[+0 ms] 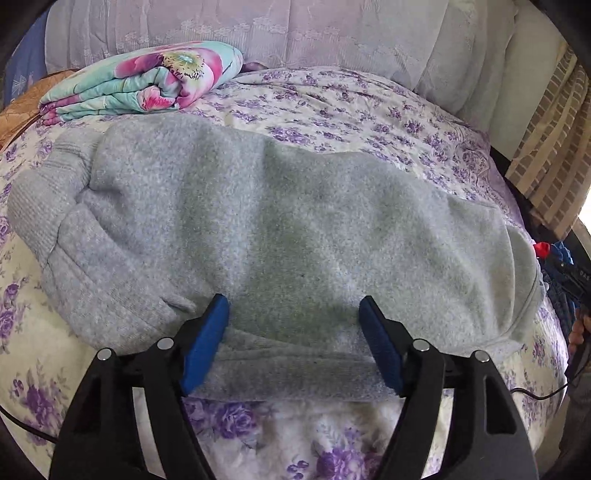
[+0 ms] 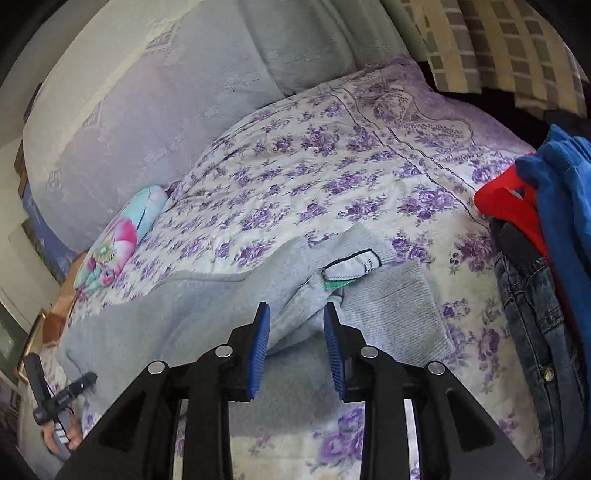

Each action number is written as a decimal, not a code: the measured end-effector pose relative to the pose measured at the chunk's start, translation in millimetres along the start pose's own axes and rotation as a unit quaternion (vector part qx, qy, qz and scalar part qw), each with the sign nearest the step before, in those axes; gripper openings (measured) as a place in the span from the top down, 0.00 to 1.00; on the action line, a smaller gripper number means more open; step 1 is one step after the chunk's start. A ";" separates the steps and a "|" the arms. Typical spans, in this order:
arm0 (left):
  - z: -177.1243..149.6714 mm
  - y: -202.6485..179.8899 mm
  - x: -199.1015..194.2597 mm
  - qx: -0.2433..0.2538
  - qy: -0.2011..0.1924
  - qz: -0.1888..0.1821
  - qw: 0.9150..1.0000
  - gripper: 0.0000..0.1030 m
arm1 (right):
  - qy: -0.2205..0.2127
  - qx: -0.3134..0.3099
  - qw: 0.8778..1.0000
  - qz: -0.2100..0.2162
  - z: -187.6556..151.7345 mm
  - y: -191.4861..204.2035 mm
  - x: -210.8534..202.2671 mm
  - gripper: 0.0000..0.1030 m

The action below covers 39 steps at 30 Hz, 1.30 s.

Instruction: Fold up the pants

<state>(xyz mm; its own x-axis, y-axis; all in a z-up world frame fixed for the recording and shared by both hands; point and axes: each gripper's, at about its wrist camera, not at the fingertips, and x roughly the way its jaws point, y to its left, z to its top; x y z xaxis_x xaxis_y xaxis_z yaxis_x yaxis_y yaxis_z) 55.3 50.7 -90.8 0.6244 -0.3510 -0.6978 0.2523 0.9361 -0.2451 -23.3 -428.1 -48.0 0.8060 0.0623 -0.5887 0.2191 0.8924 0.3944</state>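
Grey fleece pants (image 1: 277,229) lie folded lengthwise across the flowered bedspread (image 1: 369,110), their ribbed band (image 1: 33,206) at the left end. My left gripper (image 1: 292,299) is open wide, its blue pads low over the near edge of the pants, one on each side of a stretch of cloth without pressing it. In the right wrist view the other end of the pants (image 2: 207,310) shows a ribbed cuff (image 2: 391,314) and a white sewn-in label (image 2: 347,271). My right gripper (image 2: 296,305) hovers just short of that label, partly open, with nothing pinched.
A folded turquoise and pink quilt (image 1: 147,81) lies at the back left against lilac cushions (image 1: 258,29). A pile of red, blue and denim clothes (image 2: 535,295) sits at the bed's right edge. A hand with the other gripper (image 2: 62,402) shows at lower left.
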 end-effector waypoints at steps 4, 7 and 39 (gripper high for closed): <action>-1.8 6.7 3.9 0.001 0.002 -0.003 1.000 0.28 | 0.039 0.022 0.999 0.012 7.9 -7.9 35.0 0.70; -1.7 5.7 4.6 0.005 0.002 0.000 1.000 0.27 | 0.054 0.052 0.997 0.003 10.1 -10.4 49.8 0.67; 2.6 8.3 5.6 0.001 -0.002 -0.004 1.000 0.23 | 0.057 -0.020 0.995 -0.079 -33.1 -30.0 9.2 0.76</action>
<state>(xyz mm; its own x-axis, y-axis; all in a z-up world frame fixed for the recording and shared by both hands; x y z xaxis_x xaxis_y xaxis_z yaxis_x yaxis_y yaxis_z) 62.8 56.4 -95.0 0.6258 -0.3595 -0.6922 0.2601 0.9328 -0.2494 -40.7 -439.5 -88.6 0.6952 -0.0323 -0.7181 0.3148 0.9118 0.2637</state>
